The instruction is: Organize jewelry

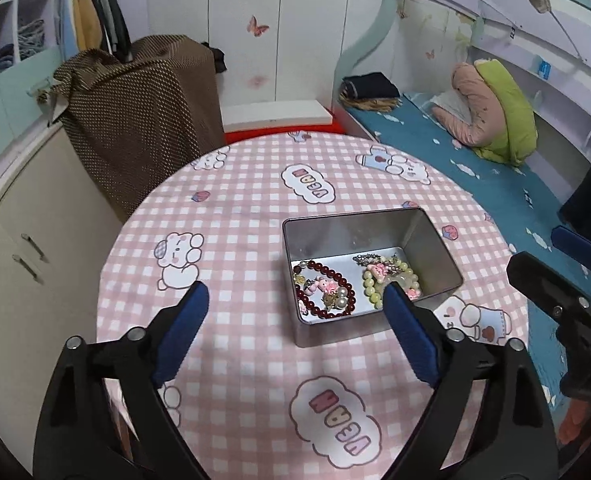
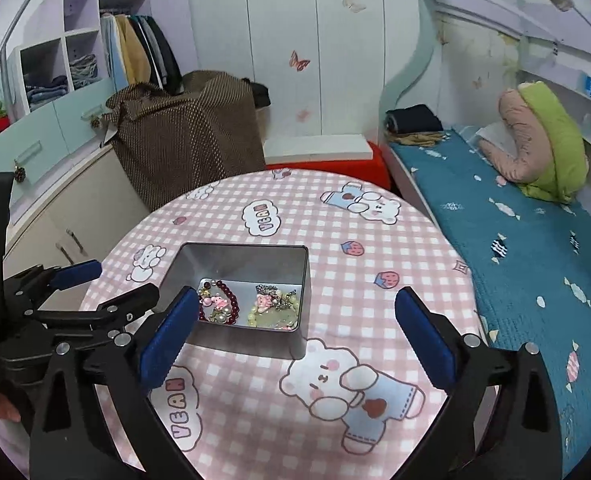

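Observation:
An open metal tin (image 1: 359, 224) (image 2: 239, 258) stands on the round table with the pink checked cloth (image 1: 255, 216) (image 2: 355, 280). Inside lie a dark red bead bracelet with pink charms (image 1: 327, 290) (image 2: 221, 304) and a pale yellow-green bead bracelet (image 1: 387, 278) (image 2: 273, 312). My left gripper (image 1: 295, 320) is open and empty, just in front of the tin. It also shows at the left of the right wrist view (image 2: 95, 284). My right gripper (image 2: 295, 328) is open and empty, at the tin's near right. It shows at the right edge of the left wrist view (image 1: 567, 264).
A bed with a blue cover (image 1: 475, 160) (image 2: 515, 220) runs along the table's right side, with a green and pink pillow (image 2: 543, 148). A brown covered box (image 1: 143, 112) (image 2: 187, 132) and a cabinet (image 1: 27, 240) stand to the left. A wardrobe (image 2: 287, 40) is behind.

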Demonstrator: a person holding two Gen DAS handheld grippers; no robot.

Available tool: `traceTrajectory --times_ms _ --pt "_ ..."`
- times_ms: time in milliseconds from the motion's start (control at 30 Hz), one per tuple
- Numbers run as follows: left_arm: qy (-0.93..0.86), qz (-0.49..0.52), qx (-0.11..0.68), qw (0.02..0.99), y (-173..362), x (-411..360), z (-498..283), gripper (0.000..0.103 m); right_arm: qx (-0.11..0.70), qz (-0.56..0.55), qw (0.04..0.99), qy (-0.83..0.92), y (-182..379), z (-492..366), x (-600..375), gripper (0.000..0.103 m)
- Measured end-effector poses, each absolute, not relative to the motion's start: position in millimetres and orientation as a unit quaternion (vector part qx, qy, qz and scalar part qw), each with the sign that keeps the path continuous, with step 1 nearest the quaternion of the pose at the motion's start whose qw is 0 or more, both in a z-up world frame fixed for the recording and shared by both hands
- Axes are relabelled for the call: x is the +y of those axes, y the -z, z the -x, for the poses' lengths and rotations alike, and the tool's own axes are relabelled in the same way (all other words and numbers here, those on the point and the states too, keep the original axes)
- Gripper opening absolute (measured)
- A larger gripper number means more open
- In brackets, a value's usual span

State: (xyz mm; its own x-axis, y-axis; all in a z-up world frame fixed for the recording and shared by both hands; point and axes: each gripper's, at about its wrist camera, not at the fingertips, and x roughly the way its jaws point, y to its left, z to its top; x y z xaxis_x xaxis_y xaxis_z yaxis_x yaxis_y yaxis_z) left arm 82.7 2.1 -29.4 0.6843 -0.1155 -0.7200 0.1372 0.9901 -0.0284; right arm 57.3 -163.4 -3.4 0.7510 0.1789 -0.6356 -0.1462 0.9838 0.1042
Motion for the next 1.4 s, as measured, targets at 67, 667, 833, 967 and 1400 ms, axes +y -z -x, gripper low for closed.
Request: traceTrajectory --times_ms 67,667,833,967,1400 --pt "0.060 -0.017 0.386 0.921 25.1 1.2 -75.2 0.090 0.333 -0.020 0.939 -0.084 -1.2 -49.0 -162.9 0.095" --pt "0.031 -0.015 0.360 0.932 -1.8 -5.3 -37.8 0.091 0.298 -0.017 0.953 -0.047 -16.6 -14.7 -165.3 0.096" --pt "0.030 -0.014 0.355 0.934 -6.1 -5.2 -32.9 0.091 0.300 -0.018 0.953 -0.042 -14.8 -13.1 -166.7 0.096" --pt "0.033 -0.015 0.352 0.935 -9.4 -7.0 -29.8 0.091 0.302 -0.018 0.952 -0.041 -13.2 -11.9 -167.2 0.096" --pt "0.041 -0.011 0.362 0.931 -9.9 -6.4 -31.6 0.091 0.303 -0.018 0.952 -0.044 -13.2 -10.1 -165.4 0.096"
